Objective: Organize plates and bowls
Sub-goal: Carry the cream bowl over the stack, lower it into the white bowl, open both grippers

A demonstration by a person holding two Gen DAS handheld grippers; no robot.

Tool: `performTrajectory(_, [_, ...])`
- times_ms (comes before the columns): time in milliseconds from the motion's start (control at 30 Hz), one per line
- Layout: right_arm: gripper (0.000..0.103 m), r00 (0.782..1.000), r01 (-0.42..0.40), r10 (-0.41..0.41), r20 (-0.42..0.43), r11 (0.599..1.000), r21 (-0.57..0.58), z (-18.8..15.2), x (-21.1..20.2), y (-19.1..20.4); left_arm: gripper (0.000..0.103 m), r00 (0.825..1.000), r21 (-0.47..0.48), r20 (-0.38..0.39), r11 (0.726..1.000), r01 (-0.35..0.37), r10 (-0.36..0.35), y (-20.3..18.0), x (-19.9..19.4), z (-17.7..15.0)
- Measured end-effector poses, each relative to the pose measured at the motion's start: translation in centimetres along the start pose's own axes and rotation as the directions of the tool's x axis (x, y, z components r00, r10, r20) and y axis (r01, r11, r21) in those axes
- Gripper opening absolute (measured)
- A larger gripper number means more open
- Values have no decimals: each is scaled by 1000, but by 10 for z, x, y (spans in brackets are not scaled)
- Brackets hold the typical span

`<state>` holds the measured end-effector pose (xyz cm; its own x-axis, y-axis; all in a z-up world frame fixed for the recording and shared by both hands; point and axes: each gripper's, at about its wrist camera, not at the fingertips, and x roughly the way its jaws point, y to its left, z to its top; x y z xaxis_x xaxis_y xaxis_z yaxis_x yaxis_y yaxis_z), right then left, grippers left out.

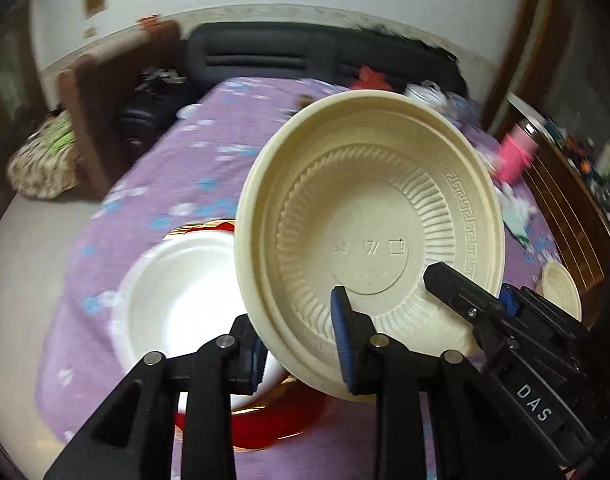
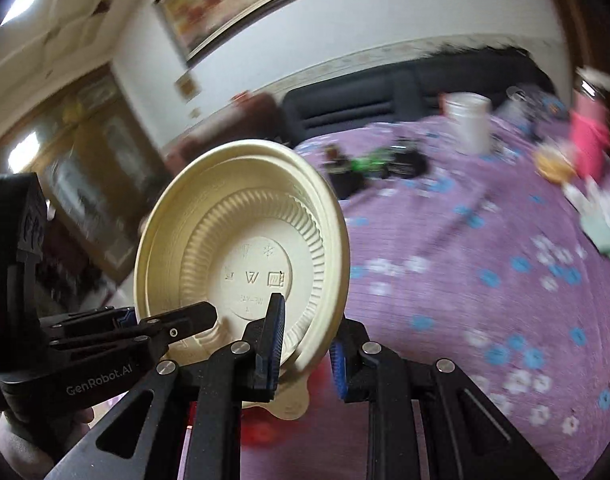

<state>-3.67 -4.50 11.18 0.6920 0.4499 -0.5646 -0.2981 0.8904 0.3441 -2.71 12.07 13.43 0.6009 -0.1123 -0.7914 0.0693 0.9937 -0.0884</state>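
A cream bowl [image 1: 369, 208], seemingly two nested, hangs tilted above the purple floral tablecloth [image 1: 177, 160], its ribbed inside facing both cameras. My left gripper [image 1: 293, 312] is shut on its lower rim, one pad inside and one outside. My right gripper [image 2: 307, 320] is shut on the same bowl [image 2: 245, 240] at a neighbouring part of the rim. The right gripper's inner finger [image 1: 445, 280] shows in the left wrist view. The left gripper's finger [image 2: 193, 316] shows in the right wrist view. Below lies a white dish [image 1: 177, 292] on a red plate [image 1: 273, 428].
Another cream bowl [image 1: 561, 292] sits at the table's right edge. A pink cup [image 2: 589, 140], a white cup [image 2: 467, 120], a small filled dish [image 2: 553, 164] and dark clutter [image 2: 377, 168] stand at the far side. A black sofa [image 1: 305, 56] is behind.
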Motion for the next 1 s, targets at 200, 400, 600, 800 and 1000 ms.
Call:
performTrajectory(200, [24, 997, -17, 6, -83, 991, -135, 0, 44, 75, 32, 993, -72, -23, 991, -114, 113, 62, 1, -13])
performTrajectory(400, [24, 986, -20, 0, -166, 992, -122, -10, 78, 91, 32, 988, -79, -36, 985, -151, 149, 81, 16, -18])
performTrajectory(600, [24, 986, 35, -57, -156, 989, -143, -11, 85, 89, 50, 985, -61, 16, 984, -168, 169, 80, 6, -23])
performTrajectory(800, [44, 990, 50, -70, -124, 987, -153, -10, 84, 96, 56, 986, -97, 55, 984, -152, 158, 92, -10, -29])
performTrajectory(1000, [67, 994, 55, -68, -81, 985, -162, -11, 82, 101, 60, 990, -146, 71, 983, -108, 119, 103, -25, -42])
